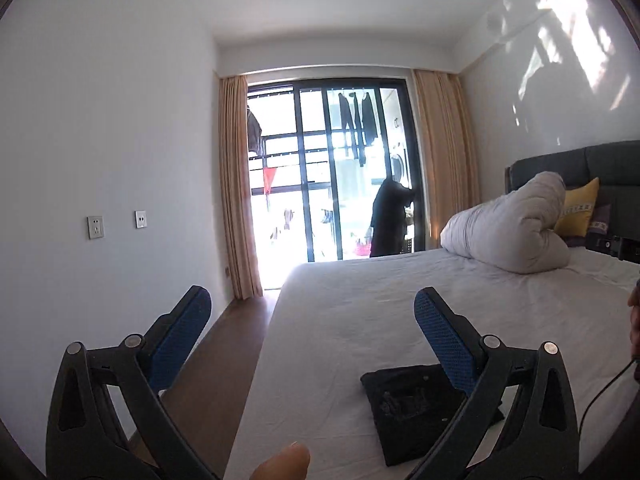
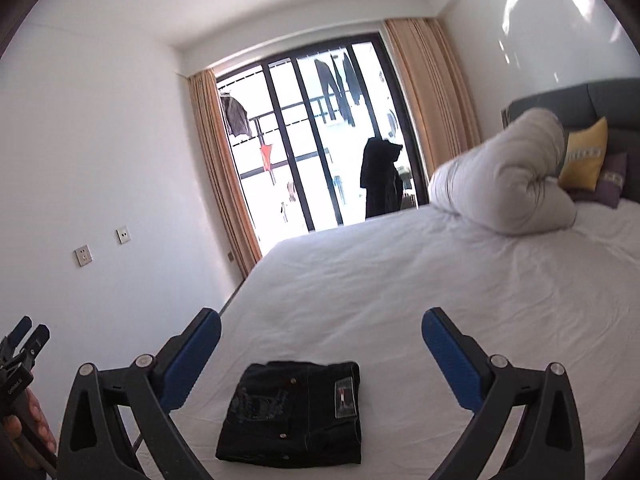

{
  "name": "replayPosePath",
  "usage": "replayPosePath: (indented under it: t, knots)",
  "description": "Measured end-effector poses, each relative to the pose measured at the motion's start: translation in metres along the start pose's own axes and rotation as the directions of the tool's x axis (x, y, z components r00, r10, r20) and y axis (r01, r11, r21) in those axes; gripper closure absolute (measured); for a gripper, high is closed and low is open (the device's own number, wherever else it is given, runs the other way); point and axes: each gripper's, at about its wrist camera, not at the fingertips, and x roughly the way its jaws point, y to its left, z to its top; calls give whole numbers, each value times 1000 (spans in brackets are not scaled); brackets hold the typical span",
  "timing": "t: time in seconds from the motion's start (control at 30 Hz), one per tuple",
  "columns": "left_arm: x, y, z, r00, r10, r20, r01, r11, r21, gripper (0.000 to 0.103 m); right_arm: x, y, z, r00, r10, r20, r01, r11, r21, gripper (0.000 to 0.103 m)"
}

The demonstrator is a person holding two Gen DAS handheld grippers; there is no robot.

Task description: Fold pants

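From the left wrist view, the left gripper (image 1: 312, 320) points level across the room with its jaws spread wide and nothing between them; the pants (image 1: 412, 412) lie below and to its right on the bed (image 1: 360, 300), partly hidden behind the right-hand finger, so this claw stands off to one side of them. They read as a compact dark square of heavy denim, stiff at the edges, against a soft, lightly creased white sheet. From the right wrist view, the right gripper (image 2: 322, 334) also stands fully apart and empty, and the pants (image 2: 292, 412) lie straight ahead and below, framed between its two blue textured pads (image 2: 196, 364); this hand looks the nearer and better lined up. The bundle's slightly longer side runs toward the camera, its folded edges squared, with metal rivets and a sewn label showing on top. The fold appears finished, with little left but a tidy-up. A rolled grey duvet (image 2: 504, 176) sits well apart near the headboard.
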Motion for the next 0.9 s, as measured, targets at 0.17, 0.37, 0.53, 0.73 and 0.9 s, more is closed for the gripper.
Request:
replayPosePath:
  t: [0.17,0.37,0.53,0.73,0.9]
  knots:
    - [-29,-6,30,995,12,-102,-10,1000,21,0,-66,39,29,991,-6,131,16,997,-75,0]
    - [-27,-16,22,955,11,-298,-9,1000,9,0,-85,60,26,999,-30,-43,27,998,-51,0]
    - [-16,-47,-24,846,-9,-534,-20,999,-49,0,-92,69,2,981,-100,-169,95,995,-36,0]
    - [-11,-75,-64,771,-50,-635,18,998,-57,0,-86,73,-28,938,-182,-296,174,983,-53,0]
    - [1,-82,-79,751,-70,-656,42,997,-58,0,-70,71,-51,899,-221,-379,207,975,-78,0]
